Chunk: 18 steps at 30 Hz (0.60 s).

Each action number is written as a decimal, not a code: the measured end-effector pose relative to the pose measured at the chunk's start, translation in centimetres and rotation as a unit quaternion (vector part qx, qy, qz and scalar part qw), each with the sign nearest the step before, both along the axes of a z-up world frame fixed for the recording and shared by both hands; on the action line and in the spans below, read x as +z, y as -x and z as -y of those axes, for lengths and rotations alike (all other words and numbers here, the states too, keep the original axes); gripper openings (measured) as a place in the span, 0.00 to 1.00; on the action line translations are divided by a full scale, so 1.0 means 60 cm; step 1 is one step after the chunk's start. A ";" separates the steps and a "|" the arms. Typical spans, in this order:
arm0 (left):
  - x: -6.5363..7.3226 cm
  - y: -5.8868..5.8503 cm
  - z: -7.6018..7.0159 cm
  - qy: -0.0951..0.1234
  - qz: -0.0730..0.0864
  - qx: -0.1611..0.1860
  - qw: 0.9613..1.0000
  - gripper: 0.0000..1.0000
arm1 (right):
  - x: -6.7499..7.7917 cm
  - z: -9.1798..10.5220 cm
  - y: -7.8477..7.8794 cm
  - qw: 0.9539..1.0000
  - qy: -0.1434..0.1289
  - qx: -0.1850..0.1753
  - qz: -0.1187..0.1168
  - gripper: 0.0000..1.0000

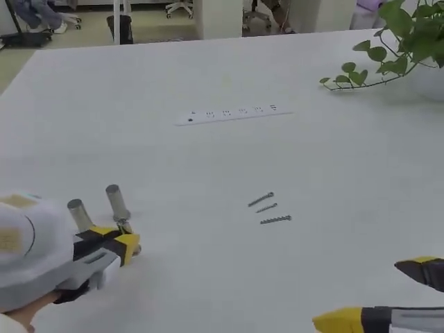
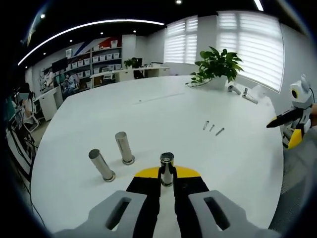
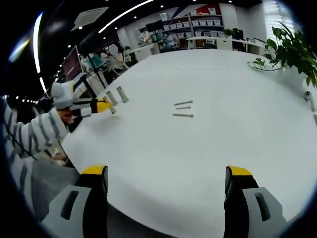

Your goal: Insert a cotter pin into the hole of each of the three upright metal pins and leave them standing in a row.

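We find the left gripper (image 2: 167, 174) clamped on one upright metal pin (image 2: 167, 161) near the table's (image 1: 208, 69) left edge. Two more pins (image 2: 124, 147) stand just beside it. Three cotter pins (image 1: 269, 208) lie mid-table, untouched. The right gripper (image 3: 166, 172) hovers over the near edge, jaws wide apart.

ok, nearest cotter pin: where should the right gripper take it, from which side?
From above, jaws across the shaft of the nearest cotter pin, toward one end so the other is free for the hole. It lies flat on the table, running left-right in the head view, clear of the next one. Which end is looped is too small to tell. The right gripper is open.
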<state>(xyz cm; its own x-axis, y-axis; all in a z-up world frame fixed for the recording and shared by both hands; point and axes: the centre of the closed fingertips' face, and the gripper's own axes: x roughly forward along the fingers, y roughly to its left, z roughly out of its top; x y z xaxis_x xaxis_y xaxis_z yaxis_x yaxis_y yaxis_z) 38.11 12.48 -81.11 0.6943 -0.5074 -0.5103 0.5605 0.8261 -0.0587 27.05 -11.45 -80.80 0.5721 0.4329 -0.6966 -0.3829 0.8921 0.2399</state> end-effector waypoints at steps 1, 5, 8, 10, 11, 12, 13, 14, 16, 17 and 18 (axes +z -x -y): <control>0.000 0.004 0.006 -0.001 -0.001 -0.005 1.000 0.07 | 0.001 -0.001 0.000 1.000 -0.001 0.000 0.001 0.99; -0.003 0.016 0.028 0.001 -0.006 -0.019 1.000 0.07 | 0.004 -0.001 -0.001 1.000 -0.003 -0.001 0.006 0.99; -0.007 0.024 0.042 0.000 -0.009 -0.027 1.000 0.07 | 0.006 0.000 -0.001 1.000 -0.005 -0.002 0.008 0.99; -0.010 0.030 0.052 0.000 -0.012 -0.033 0.999 0.07 | 0.006 0.000 0.000 1.000 -0.006 -0.003 0.009 0.99; -0.012 0.032 0.055 -0.004 -0.012 -0.036 0.999 0.07 | 0.006 0.000 0.000 1.000 -0.006 -0.002 0.009 0.99; -0.013 0.034 0.059 -0.006 -0.013 -0.039 0.999 0.07 | 0.006 0.000 0.001 1.000 -0.006 -0.002 0.009 0.99; -0.013 0.035 0.062 -0.004 -0.014 -0.040 0.999 0.07 | 0.006 0.000 0.001 1.000 -0.007 -0.002 0.009 0.99; -0.012 0.037 0.068 0.001 -0.014 -0.041 0.999 0.07 | 0.006 0.000 0.001 1.000 -0.007 -0.002 0.008 0.99; -0.012 0.041 0.078 0.000 -0.013 -0.047 0.999 0.07 | 0.005 0.000 0.001 1.000 -0.009 -0.002 0.008 0.99; -0.014 0.041 0.082 0.000 -0.014 -0.052 0.999 0.07 | 0.005 0.000 0.002 1.000 -0.010 -0.002 0.008 0.99; -0.015 0.043 0.086 0.002 -0.018 -0.056 0.998 0.07 | 0.004 -0.001 0.002 1.000 -0.012 -0.001 0.007 0.99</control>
<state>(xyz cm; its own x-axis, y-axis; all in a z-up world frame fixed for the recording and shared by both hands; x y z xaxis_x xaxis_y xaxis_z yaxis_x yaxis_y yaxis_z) 35.56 7.32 -82.03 0.6154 -0.5822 -0.5313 0.6462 0.7587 -0.0830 26.96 -11.39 -80.55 0.5819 0.4483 -0.6786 -0.3845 0.8868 0.2562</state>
